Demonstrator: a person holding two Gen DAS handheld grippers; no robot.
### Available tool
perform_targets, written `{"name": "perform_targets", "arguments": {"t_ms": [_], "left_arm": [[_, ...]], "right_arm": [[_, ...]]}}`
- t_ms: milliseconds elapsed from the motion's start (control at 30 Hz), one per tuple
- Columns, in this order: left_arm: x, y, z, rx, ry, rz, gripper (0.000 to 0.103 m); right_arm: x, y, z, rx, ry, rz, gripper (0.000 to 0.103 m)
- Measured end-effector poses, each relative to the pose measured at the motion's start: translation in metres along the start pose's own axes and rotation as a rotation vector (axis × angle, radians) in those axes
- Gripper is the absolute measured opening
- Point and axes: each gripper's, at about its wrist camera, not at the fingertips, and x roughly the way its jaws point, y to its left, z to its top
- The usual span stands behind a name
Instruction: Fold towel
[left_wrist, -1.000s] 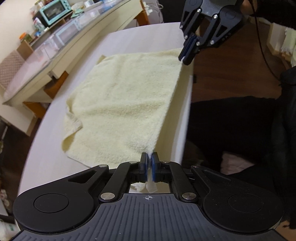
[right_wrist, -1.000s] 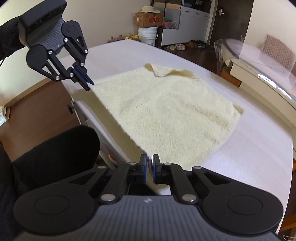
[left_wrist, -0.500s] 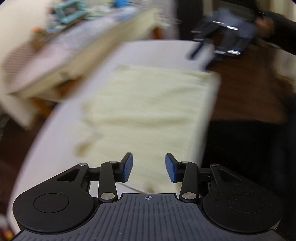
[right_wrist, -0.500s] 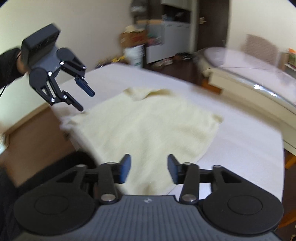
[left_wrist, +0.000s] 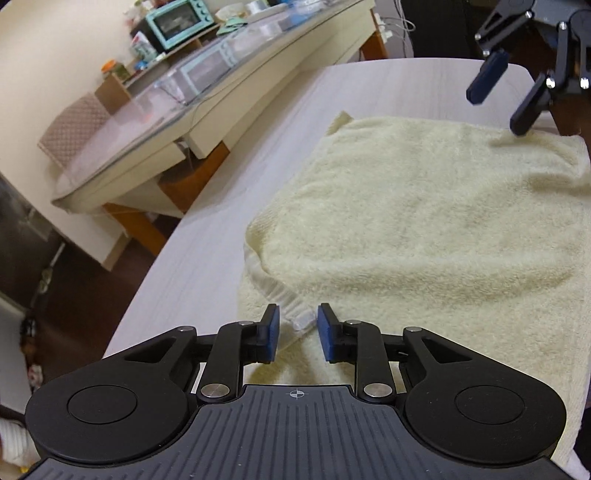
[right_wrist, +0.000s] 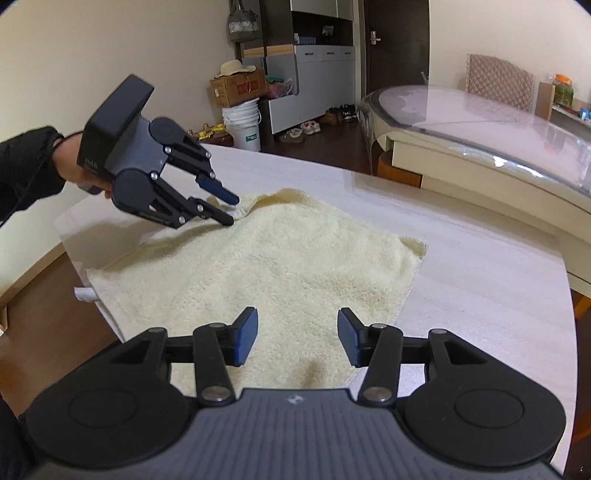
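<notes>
On the pale, wood-grained bench (left_wrist: 229, 221) the pale-yellow terry towel (left_wrist: 424, 229) lies spread almost flat, with one long side running along the bench's near edge and slightly overhanging it. We judge it light, limp and grippy. The looped pile should not slip between rubber pads, but the cloth has no stiffness of its own, so anything we lift will droop and drag the rest along.

Our left tool (left_wrist: 297, 319) has its blue pads spread, not pinching. The ribbed hem (left_wrist: 291, 299) at the corner nearest it is curled over on itself and sits right between the pads, apparently untouched by them. In the right wrist view the lower finger rests on or just above that rumpled corner.

Our right tool (right_wrist: 297, 325) also stands spread, with nothing between its pads. It hovers over the towel near the opposite corner of the same side.

We would take hold at the hems, because the woven border is firmer than the pile and gives a cleaner pinch. The curled corner probably calls for catching both layers, or flattening it first. With one tool on each corner of a side, the two should rise together so the fold lands straight and does not skew.
</notes>
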Motion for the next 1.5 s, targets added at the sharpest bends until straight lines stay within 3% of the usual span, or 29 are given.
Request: {"name": "perform_targets", "arguments": {"t_ms": [167,400,500,567,667,767,833,1033,1267,1500], "left_arm": [[-0.005,0.02,-0.001,-0.08,-0.017,0.014,0.007],[0.015,0.071,-0.011,-0.246,0.036,0.176,0.008],[0.013,0.077,-0.016,-0.287,0.029,0.2,0.012],[0.005,0.073,-0.017,-0.29,-0.002,0.226,0.024],[-0.013,0.061,-0.017,-0.295,-0.076,0.216,0.029],[-0.024,0.044,-0.013,-0.269,-0.132,0.161,0.031],[-0.019,0.032,-0.009,-0.239,-0.121,0.122,0.036],[0.004,0.024,-0.016,-0.21,-0.058,0.118,0.036],[0.0,0.031,-0.035,-0.249,-0.047,0.15,0.037],[-0.009,0.033,-0.043,-0.307,-0.054,0.165,0.04]], "right_arm": [[0.016,0.005,-0.002,-0.029,0.055,0.028,0.051],[0.022,0.002,-0.002,-0.03,0.07,0.017,0.055],[0.02,-0.004,0.003,-0.02,0.056,-0.008,0.055],[0.02,-0.013,0.01,-0.009,0.041,-0.044,0.055],[0.027,-0.029,0.021,0.004,0.02,-0.102,0.053],[0.04,-0.046,0.033,0.025,0.001,-0.156,0.045],[0.054,-0.057,0.041,0.036,-0.002,-0.188,0.041],[0.081,-0.07,0.049,-0.017,0.034,-0.313,0.04],[0.101,-0.084,0.057,-0.063,0.035,-0.346,0.041],[0.114,-0.095,0.072,-0.071,0.04,-0.325,0.042]]}}
